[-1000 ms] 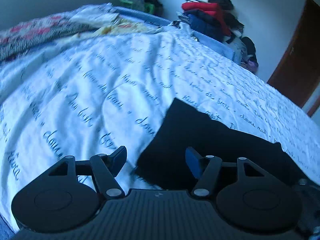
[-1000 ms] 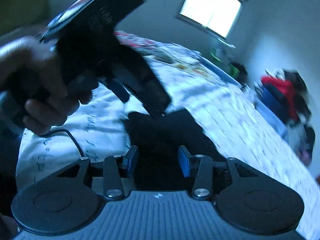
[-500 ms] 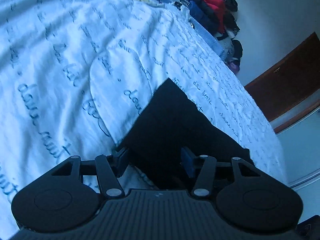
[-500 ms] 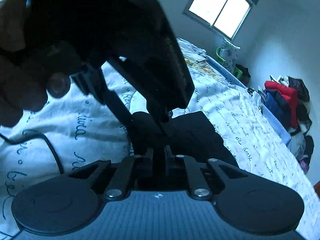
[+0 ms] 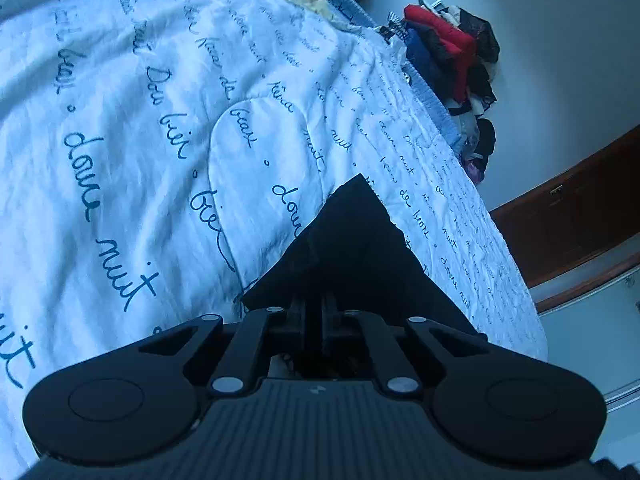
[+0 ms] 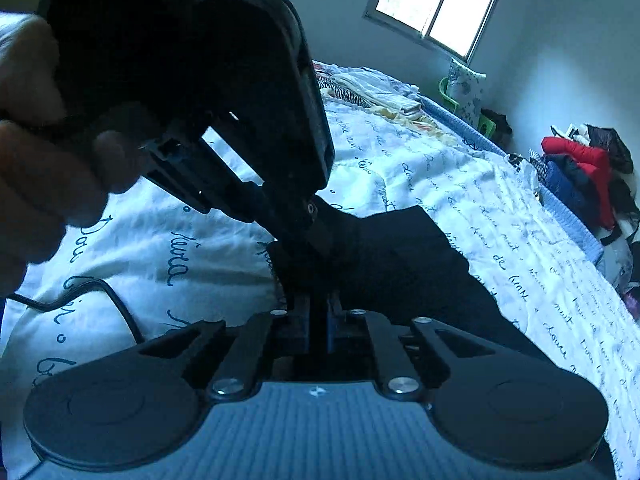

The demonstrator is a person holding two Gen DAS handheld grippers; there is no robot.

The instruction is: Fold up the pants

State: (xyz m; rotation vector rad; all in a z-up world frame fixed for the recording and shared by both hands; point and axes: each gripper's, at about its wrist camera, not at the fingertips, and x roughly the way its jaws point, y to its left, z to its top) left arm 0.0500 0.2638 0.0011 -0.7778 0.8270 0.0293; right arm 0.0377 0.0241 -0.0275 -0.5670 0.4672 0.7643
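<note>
Black pants (image 5: 352, 248) lie on a white bedspread (image 5: 120, 140) printed with blue script. My left gripper (image 5: 314, 308) has its jaws closing to a pinch on the near edge of the dark cloth, fabric between the pads. In the right wrist view the pants (image 6: 404, 256) spread away to the right. My right gripper (image 6: 318, 312) is likewise closing on their near edge, with cloth caught between its blue pads. The left gripper (image 6: 316, 232) comes in from the upper left, held by a person's hand (image 6: 40, 160), and bites the same edge just beyond.
A heap of red and dark clothes (image 5: 452, 56) sits past the bed's far corner. A brown door (image 5: 580, 208) stands at the right. A window (image 6: 436, 0) is lit on the far wall. A black cable (image 6: 116, 300) trails over the bedspread at the left.
Both grippers stood open over the pants' edge a second ago; both came down and shut on the cloth. The left gripper also rolled, tilting its view.
</note>
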